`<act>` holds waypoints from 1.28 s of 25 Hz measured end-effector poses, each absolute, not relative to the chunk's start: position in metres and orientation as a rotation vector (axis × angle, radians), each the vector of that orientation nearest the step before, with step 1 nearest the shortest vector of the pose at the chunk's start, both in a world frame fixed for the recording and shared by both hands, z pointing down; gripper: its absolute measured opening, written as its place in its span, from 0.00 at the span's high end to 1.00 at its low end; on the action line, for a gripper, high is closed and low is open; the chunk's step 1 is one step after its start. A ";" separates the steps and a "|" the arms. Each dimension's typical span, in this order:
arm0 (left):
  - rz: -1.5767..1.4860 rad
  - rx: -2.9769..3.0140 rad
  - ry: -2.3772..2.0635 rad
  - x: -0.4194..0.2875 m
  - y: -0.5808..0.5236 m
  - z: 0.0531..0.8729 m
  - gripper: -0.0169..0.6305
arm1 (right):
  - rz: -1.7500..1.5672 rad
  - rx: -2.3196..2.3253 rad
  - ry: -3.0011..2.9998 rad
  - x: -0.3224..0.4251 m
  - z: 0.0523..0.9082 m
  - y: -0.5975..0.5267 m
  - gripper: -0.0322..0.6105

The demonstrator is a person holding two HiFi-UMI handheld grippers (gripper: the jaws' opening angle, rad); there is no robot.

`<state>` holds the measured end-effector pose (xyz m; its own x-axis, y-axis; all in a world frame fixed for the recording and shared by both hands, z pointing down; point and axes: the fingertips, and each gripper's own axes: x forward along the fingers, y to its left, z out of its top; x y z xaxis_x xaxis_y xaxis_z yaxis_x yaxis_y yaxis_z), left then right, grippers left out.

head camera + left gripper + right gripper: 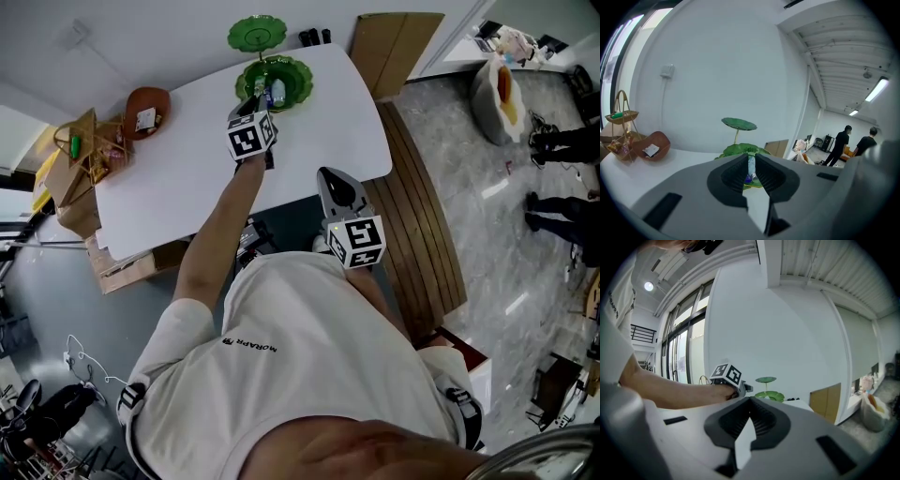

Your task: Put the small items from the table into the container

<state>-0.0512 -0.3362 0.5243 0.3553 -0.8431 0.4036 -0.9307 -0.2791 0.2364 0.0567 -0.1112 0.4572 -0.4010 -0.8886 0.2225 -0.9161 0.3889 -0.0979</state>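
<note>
Closest to the lens: the person's white shirt (pixel 309 375), with the right tool (pixel 333 180) held just off the near edge of the counter (pixel 187 178). Its jaws are together and hold nothing.

Task items: several small items (pixel 272 92), among them what looks like a little clear bottle, lie in the lower green leaf dish (pixel 298 77) at the far side of the counter. No other loose small item can be made out on the white top, so the task appears nearly done.

Left tool (pixel 750 161): poised at the near rim of the dish, jaws a narrow way apart, pads pressing on nothing. The bottle seen through the gap lies in the dish beyond.

Handling (judged): such items are probably light, rigid and smooth, hence apt to slip or roll. Grip across the widest part of the body, not at a cap or neck, and release low inside the dish.

Clearances: an upper leaf plate (pixel 256 33) on a stem overhangs the back of the dish, so entry is freest from the near side. A brown bowl (pixel 148 108) and a wicker basket (pixel 80 141) stand well apart to the left. The right edge of the counter falls away to a slatted bench (pixel 422 225).
</note>
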 end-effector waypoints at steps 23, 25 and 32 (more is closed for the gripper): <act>0.251 2.360 -1.569 -0.065 -0.271 0.479 0.97 | 0.221 1.644 -2.596 0.033 0.438 -0.109 0.94; 0.241 2.377 -1.576 -0.066 -0.264 0.475 0.97 | 0.195 1.663 -2.599 0.031 0.435 -0.111 0.94; 0.193 2.434 -1.622 -0.073 -0.238 0.457 0.97 | 0.219 1.636 -2.609 0.021 0.438 -0.116 0.94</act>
<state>-0.0728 -0.2382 0.4570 0.3860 -0.8950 0.2235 -0.9225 -0.3725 0.1016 0.0212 -0.1158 0.4385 -0.4372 -0.8912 0.1208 -0.8989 0.4285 -0.0913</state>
